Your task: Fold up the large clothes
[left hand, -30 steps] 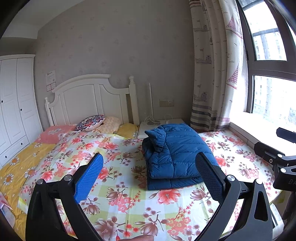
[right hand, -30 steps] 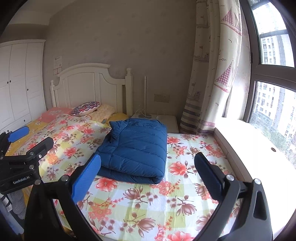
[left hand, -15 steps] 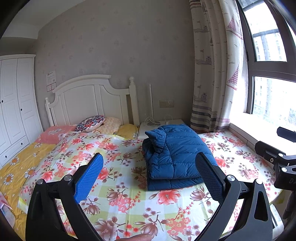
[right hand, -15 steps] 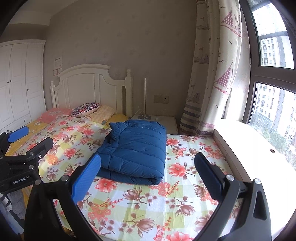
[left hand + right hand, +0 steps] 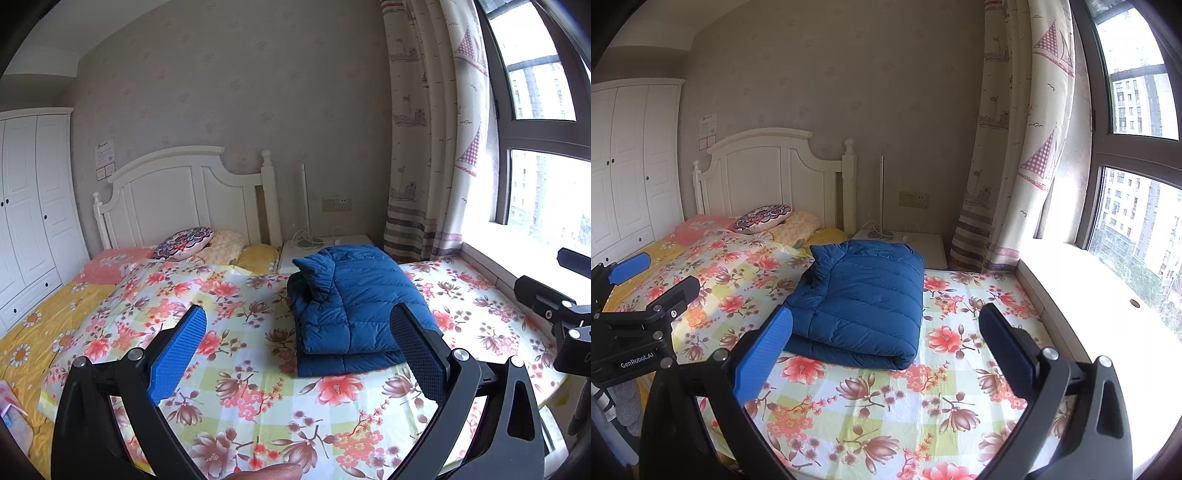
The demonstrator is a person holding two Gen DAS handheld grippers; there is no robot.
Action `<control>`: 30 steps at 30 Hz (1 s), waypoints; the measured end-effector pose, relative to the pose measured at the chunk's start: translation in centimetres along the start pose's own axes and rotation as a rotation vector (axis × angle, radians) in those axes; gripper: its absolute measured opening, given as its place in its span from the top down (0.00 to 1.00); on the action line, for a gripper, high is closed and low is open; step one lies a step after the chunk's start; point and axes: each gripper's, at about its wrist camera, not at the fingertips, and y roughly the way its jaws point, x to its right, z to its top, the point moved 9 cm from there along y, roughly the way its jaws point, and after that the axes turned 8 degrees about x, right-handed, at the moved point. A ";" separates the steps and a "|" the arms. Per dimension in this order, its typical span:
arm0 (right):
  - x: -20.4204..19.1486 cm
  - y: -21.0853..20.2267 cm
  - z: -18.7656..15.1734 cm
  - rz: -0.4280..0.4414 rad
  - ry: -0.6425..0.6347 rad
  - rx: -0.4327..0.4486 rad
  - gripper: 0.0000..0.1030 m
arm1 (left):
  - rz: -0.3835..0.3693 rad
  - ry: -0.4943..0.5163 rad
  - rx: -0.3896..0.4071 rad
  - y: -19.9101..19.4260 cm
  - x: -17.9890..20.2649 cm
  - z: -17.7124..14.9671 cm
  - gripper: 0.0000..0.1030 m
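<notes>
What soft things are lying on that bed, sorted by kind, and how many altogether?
Folded blue puffer jacket: 1
Floral quilt: 1
Pillows and cushions at the headboard: 4, namely the pink pillow, patterned round cushion, pale peach pillow and yellow pillow
Total: 6

A white wardrobe (image 5: pixel 29 206) stands at the left beside a bed (image 5: pixel 240 373) with a white headboard (image 5: pixel 177 195) and a floral sheet. Behind it rises a pale patterned wall (image 5: pixel 240 92). Daylight pours through the window (image 5: pixel 1137 206) at right, past a sailboat-print curtain (image 5: pixel 1015 147) above a white nightstand (image 5: pixel 923 247).
</notes>
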 end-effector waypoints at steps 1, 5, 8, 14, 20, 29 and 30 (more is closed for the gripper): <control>0.0 0.0 -0.1 -0.001 0.000 0.000 0.03 | -0.002 0.000 0.001 0.0 0.0 0.1 0.06; 0.4 0.0 0.3 0.001 -0.003 0.004 0.03 | -0.002 0.003 0.010 -0.3 -0.1 0.4 0.06; 0.4 0.0 0.3 0.002 -0.004 0.006 0.03 | 0.000 0.004 0.016 -0.4 -0.1 0.7 0.06; 0.4 -0.1 0.4 0.002 -0.007 0.006 0.03 | 0.002 0.005 0.024 -0.6 -0.2 1.1 0.06; 0.4 0.1 0.4 0.006 -0.010 0.004 0.03 | -0.004 0.011 0.031 -0.5 0.1 1.3 0.06; 1.4 2.4 -0.3 0.027 -0.023 -0.030 0.03 | -0.033 0.017 0.001 1.9 1.2 0.6 0.06; 1.3 2.9 -0.5 0.030 -0.024 -0.036 0.03 | -0.036 0.018 -0.003 2.4 1.4 0.5 0.06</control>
